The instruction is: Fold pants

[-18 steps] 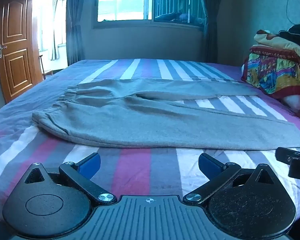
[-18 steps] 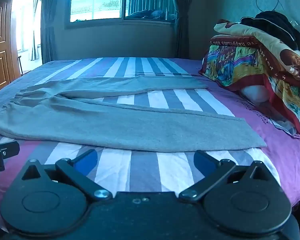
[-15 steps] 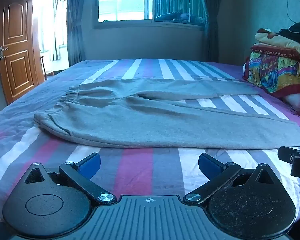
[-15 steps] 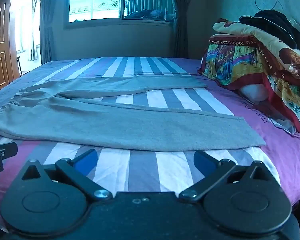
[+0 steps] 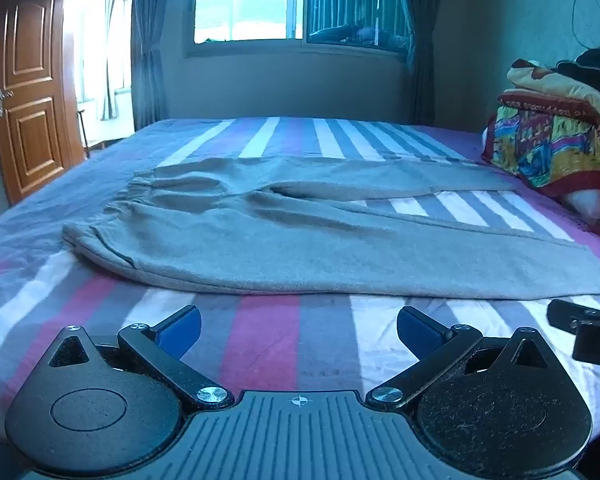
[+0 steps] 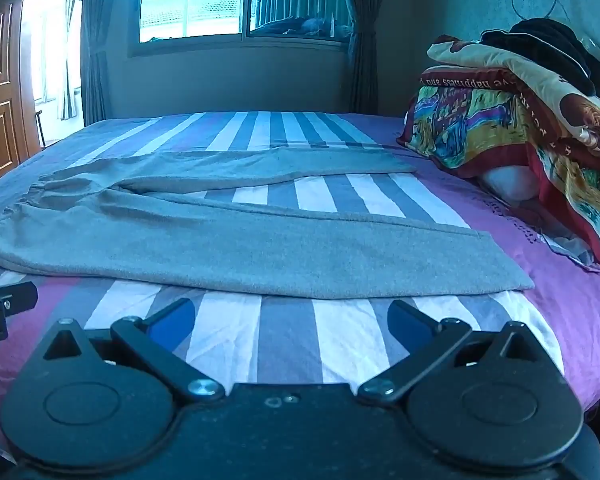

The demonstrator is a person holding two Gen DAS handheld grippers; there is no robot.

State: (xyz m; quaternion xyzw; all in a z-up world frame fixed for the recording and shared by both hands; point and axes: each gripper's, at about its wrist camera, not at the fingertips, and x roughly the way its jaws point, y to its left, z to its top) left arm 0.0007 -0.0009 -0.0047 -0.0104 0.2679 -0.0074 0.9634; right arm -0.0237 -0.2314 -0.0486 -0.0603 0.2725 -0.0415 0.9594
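Grey sweatpants [image 5: 292,236] lie flat across the middle of the striped bedsheet [image 5: 260,344], waistband toward frame left, legs splayed toward the right. Only the left wrist view shows the whole waistband and the wooden door's [image 5: 28,92] handle; the right wrist view cuts the waistband at its left edge but shows both leg hems and the patterned blanket pile [image 6: 512,136] in full. Left gripper [image 5: 299,326] and right gripper [image 6: 291,318] both hover with jaws spread wide, nothing between them, short of the pants' near edge. Each view catches only a black corner of the other gripper at its side edge. Bare sheet stretches beyond the pants toward the window [image 6: 220,0].
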